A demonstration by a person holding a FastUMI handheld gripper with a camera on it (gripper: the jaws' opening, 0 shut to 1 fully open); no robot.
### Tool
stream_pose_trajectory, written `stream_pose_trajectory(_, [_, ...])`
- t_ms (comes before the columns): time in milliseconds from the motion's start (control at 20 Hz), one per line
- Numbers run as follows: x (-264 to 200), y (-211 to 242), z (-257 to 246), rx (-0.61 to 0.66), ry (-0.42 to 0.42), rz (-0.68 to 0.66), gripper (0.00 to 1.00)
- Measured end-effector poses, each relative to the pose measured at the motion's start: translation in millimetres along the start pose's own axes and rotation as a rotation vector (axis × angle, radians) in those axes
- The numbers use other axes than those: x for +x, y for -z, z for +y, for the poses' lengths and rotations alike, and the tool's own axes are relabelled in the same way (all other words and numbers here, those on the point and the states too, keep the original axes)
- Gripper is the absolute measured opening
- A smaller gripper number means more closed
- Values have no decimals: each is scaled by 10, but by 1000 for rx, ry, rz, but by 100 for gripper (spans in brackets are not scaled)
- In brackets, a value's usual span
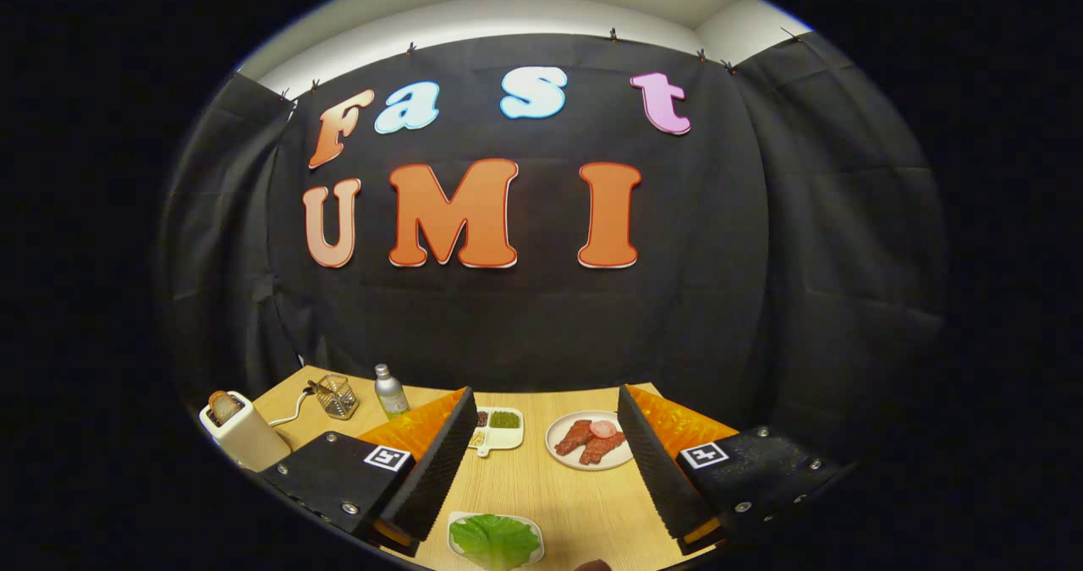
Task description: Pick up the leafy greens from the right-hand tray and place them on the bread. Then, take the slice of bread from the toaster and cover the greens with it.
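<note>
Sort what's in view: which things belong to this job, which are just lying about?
Job: greens on their tray, between the open hand-held gripper fingers; toaster with bread slice.
Lying about: plate of meat, divided dish, bottle, glass.

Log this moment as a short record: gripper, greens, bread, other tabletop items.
gripper: gripper open, fingers spread wide, holding nothing
leafy greens: green leaf on a white tray, near the fingers, between them, untouched
toaster: cream toaster beyond the left finger, bread slice in its slot
plate: white plate with reddish meat slices and a round pink slice
divided dish: white condiment dish beyond the fingers
other: glass holder, silver bottle
surface: wooden table
</note>
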State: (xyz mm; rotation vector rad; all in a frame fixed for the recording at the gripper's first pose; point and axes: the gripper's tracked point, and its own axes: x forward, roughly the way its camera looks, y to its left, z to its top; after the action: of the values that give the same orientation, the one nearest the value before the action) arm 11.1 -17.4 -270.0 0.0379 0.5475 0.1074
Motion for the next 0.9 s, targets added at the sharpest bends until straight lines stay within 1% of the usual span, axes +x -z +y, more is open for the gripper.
stream_pose_trajectory(100, [61, 301, 78, -4, -29, 98, 100])
stream_pose_trajectory(250, [115, 915, 195, -27, -74, 300, 100])
stream_pose_trajectory(350, [132, 1263, 227, -55, -84, 418, 100])
stream_pose_trajectory(500, [122, 1708, 290, -79, -108, 573, 96])
stream_pose_trajectory(750, [38, 2219, 479, -101, -161, 745, 96])
stream_pose_trajectory(900, [16, 2453, 586, -141, -193, 807, 96])
